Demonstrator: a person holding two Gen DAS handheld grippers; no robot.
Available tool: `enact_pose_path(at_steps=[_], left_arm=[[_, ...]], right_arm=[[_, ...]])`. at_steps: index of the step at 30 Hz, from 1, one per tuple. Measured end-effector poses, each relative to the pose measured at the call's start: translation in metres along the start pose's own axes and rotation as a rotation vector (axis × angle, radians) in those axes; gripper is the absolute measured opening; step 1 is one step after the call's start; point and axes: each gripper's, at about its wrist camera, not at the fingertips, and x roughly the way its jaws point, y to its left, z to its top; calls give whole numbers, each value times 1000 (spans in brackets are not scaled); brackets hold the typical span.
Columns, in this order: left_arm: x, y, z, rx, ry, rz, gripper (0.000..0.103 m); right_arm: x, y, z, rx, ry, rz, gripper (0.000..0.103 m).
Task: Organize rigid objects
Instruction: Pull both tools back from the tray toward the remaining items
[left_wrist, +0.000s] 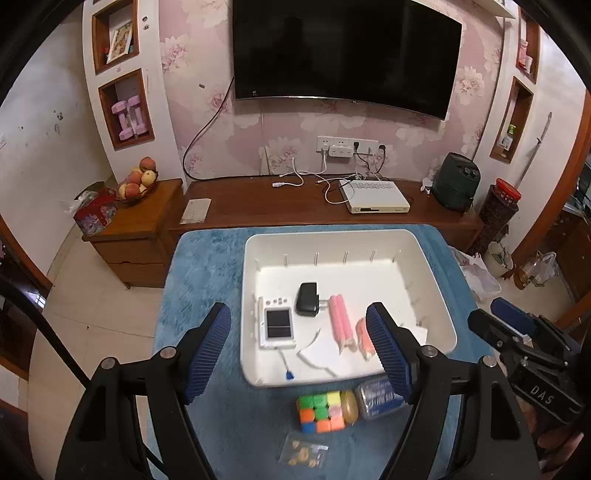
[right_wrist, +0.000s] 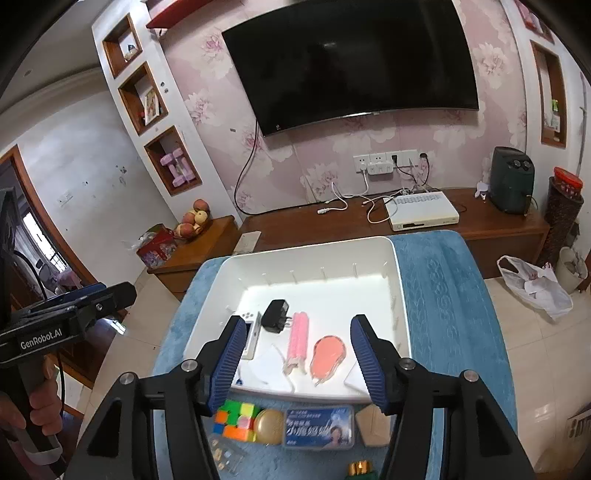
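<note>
Both tools are held above the near edge of the blue-covered worktop. The left tool is spread wide with nothing between its pads; the right tool is likewise wide open and empty.

Inside the white bin are seen a black charger, a white handheld device, a pink ribbed roll, an orange pouch and white paper.

On the worktop just before the bin are lined up a colour cube, a round tan case, a blue-labelled clear box and a wooden block. A small clear bag lies nearest the camera.
</note>
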Motion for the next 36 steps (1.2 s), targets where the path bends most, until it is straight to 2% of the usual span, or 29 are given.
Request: enact_pose_path(at_steps=[4, 9, 13, 20, 29, 36], left_arm=[[-19, 8, -16, 7, -6, 1, 81], [-37, 17, -36, 6, 2, -4, 82], [-49, 23, -52, 7, 16, -18, 82], [-59, 29, -78, 23, 51, -35, 82], [-62, 30, -105, 63, 104, -58, 82], [-52, 34, -118, 82, 156, -58, 82]], right_arm=[[-17, 10, -15, 14, -8, 3, 66], [-34, 20, -33, 26, -1, -3, 69], [-45, 26, -46, 48, 6, -11, 75], [-59, 26, -69, 117, 37, -40, 76], [-63, 12, -97, 312, 113, -45, 76], [-50, -7, -115, 501, 195, -37, 76]])
